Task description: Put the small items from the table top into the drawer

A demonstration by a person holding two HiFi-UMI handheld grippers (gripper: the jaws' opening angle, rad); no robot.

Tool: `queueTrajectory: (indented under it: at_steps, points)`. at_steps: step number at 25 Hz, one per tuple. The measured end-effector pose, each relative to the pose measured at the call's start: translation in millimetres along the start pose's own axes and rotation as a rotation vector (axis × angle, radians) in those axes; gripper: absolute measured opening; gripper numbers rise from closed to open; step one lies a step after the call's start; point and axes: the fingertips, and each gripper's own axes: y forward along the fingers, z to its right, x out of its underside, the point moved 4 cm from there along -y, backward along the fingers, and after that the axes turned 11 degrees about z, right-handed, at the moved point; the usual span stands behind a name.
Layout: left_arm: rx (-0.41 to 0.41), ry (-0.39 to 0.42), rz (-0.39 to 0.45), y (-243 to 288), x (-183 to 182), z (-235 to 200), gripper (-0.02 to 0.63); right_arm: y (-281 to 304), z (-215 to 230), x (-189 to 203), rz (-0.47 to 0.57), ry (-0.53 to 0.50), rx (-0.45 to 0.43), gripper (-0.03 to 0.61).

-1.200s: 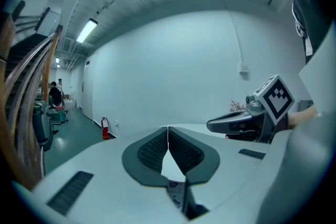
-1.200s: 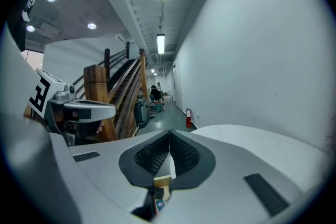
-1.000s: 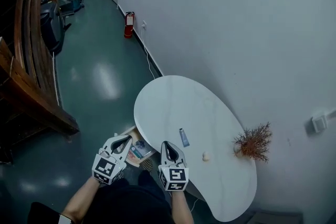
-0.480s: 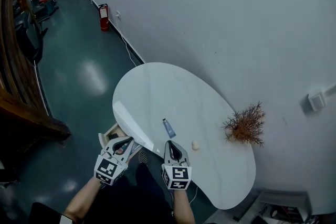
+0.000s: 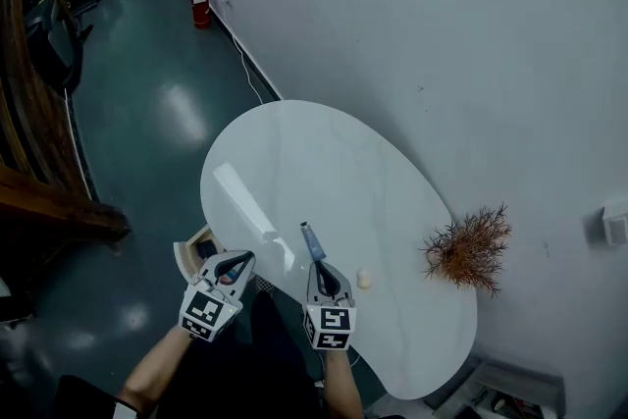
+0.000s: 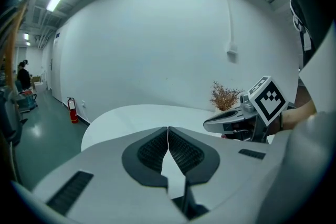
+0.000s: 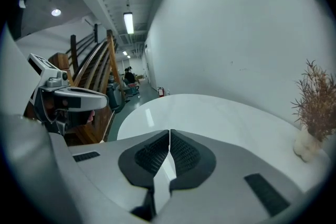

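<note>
Pressed together and empty, left tool [image 5: 238,257] and right tool [image 5: 322,268] hang at the white table's [image 5: 324,162] 6 o'clock edge, blue tube [image 5: 311,240] at right tool's 12 o'clock, cream lump [image 5: 364,279] at its 3 o'clock, drawer [image 5: 191,253] at left tool's 9 o'clock.

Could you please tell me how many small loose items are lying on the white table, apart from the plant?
2. A blue tube lies near the table's front edge; a small cream lump lies right of it, toward the dried plant. The right gripper could hide more.
</note>
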Motion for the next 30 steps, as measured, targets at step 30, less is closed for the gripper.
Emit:
queueTrajectory:
  at_steps: [30]
  points:
    - [-0.074,-0.105,-0.112,61.5,38.2,-43.3,0.02,107.5,30.9,73.1,-0.261,-0.003,-0.149,0.175]
